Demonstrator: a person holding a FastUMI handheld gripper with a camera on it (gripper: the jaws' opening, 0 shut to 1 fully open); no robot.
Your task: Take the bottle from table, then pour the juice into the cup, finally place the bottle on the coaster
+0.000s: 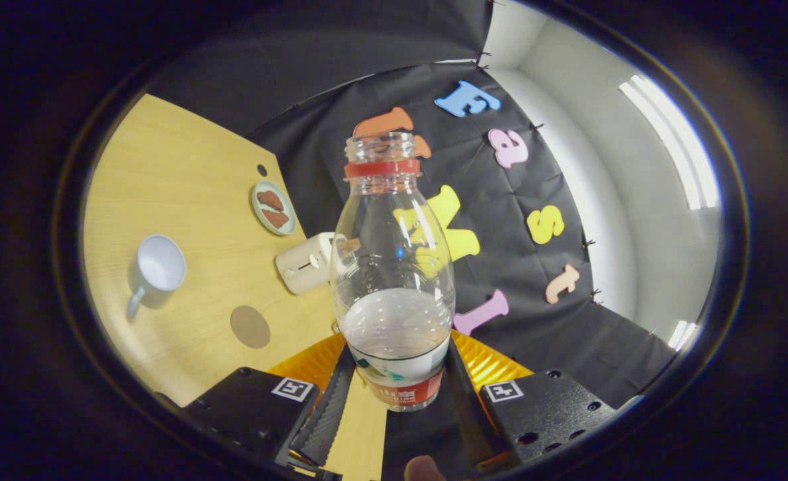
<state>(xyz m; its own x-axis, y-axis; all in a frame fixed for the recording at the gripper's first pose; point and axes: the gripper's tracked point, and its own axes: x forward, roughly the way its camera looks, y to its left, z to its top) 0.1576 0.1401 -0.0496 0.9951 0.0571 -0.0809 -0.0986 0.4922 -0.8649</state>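
Gripper view. The bottle (394, 267) is clear plastic, without a cap, with a red ring around its neck just under the open mouth and a printed label band around its base. A pale liquid fills only its lower part, and the liquid surface runs roughly square to the bottle's axis. The bottle stands lengthwise between the two fingers of the gripper (397, 394), its base nearest the camera and its mouth pointing away toward the black cloth wall. The fingers are closed to a narrow gap and press on the label band from both sides, so the bottle is held clear of the table (186, 174). The wooden table appears tilted, off to the left of the bottle. On it lie a white cup (158, 266) with its handle toward the camera, a round brown coaster (250, 327) near the cup, a cream toaster (307, 262) just beside the bottle's left shoulder, and beyond it a small plate (273, 208) carrying two brown pieces of food.
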